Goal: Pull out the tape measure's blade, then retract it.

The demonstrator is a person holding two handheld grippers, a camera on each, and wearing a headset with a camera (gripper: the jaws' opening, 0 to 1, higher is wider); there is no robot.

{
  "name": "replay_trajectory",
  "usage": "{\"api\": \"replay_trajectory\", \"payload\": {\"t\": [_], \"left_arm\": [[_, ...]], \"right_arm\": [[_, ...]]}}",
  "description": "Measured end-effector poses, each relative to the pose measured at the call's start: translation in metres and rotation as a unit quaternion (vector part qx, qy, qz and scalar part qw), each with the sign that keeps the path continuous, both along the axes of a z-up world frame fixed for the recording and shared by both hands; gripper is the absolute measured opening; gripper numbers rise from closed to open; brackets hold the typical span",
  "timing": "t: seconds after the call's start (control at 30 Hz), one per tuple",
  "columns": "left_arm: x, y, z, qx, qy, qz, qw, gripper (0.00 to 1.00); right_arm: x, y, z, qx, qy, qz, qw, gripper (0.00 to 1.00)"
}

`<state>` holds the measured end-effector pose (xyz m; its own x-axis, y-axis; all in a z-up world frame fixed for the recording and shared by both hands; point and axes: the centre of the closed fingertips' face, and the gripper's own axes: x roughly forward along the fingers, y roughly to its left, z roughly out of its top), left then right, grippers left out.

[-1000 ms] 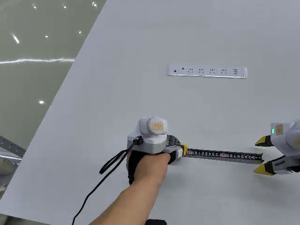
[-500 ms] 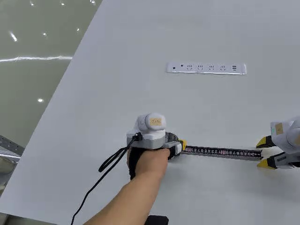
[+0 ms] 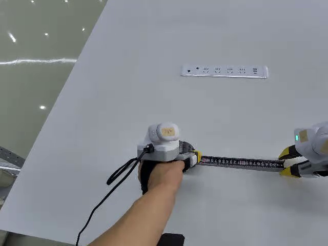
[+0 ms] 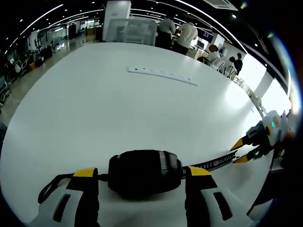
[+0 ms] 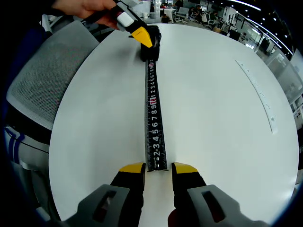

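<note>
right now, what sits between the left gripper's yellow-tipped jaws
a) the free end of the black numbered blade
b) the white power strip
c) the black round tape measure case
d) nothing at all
c: the left gripper has its yellow-tipped jaws pressed against both sides of the black round tape measure case, while the black numbered blade runs out across the table to the right gripper.

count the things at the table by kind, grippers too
tape measure: 1
power strip: 1
grippers: 2, left gripper and right gripper
total: 4
</note>
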<state>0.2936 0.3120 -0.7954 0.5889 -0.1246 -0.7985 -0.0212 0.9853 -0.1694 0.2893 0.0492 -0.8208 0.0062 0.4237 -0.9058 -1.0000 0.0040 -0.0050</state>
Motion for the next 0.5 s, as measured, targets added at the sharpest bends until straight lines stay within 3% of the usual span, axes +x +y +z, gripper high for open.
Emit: {"api": "replay_trajectory", "payload": {"t": [0.5], "left_arm": [[0.002,0.0,-0.0024,-0.001,-0.005,0.0,1.0,0.67]], "right_arm": [[0.0022,0.0008,-0.0006,-0.004,0.001,-0.006,1.0,0.13]]}}
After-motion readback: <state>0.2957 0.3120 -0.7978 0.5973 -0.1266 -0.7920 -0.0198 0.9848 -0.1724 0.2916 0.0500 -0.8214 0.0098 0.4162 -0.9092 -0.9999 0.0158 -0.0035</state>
